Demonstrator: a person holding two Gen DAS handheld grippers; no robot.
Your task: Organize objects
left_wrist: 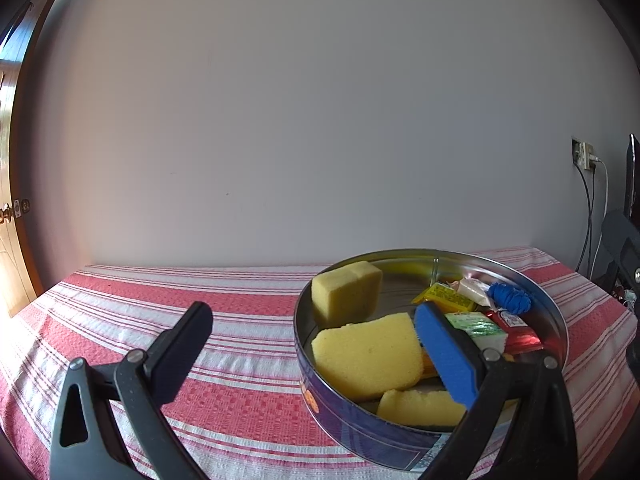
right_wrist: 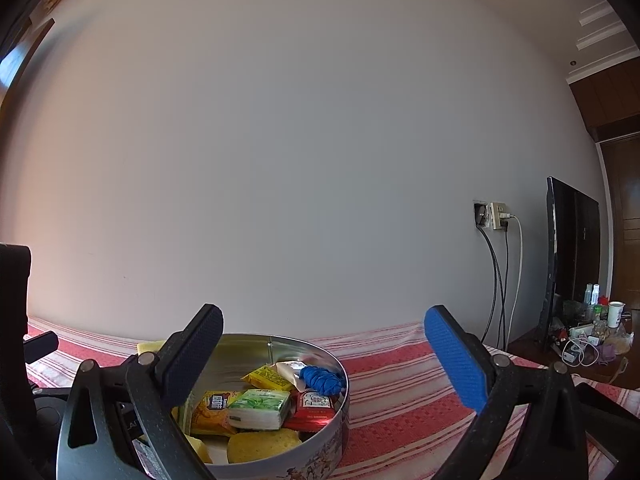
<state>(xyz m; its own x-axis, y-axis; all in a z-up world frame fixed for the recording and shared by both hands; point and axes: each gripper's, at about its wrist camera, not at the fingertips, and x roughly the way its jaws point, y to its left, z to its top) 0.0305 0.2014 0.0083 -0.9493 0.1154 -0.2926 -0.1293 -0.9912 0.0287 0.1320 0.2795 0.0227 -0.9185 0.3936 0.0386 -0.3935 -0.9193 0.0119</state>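
A round metal tin (left_wrist: 558, 312) stands on the red-and-white striped tablecloth (left_wrist: 160, 300). It holds three yellow sponges (left_wrist: 368, 354), several snack packets (left_wrist: 476, 326) and a blue yarn bundle (left_wrist: 510, 298). My left gripper (left_wrist: 316, 354) is open and empty; its blue pad hangs over the tin's near side, its black finger over bare cloth to the left. In the right wrist view the tin (right_wrist: 344, 400) sits low left with the packets (right_wrist: 260, 402) and yarn (right_wrist: 322, 380) inside. My right gripper (right_wrist: 324, 362) is open and empty above the tin's right part.
A plain wall runs behind the table. A wall socket with cables (right_wrist: 496, 216), a dark monitor (right_wrist: 572, 252) and a cluttered side surface (right_wrist: 588, 336) are to the right. A wooden door (left_wrist: 12, 200) is at far left.
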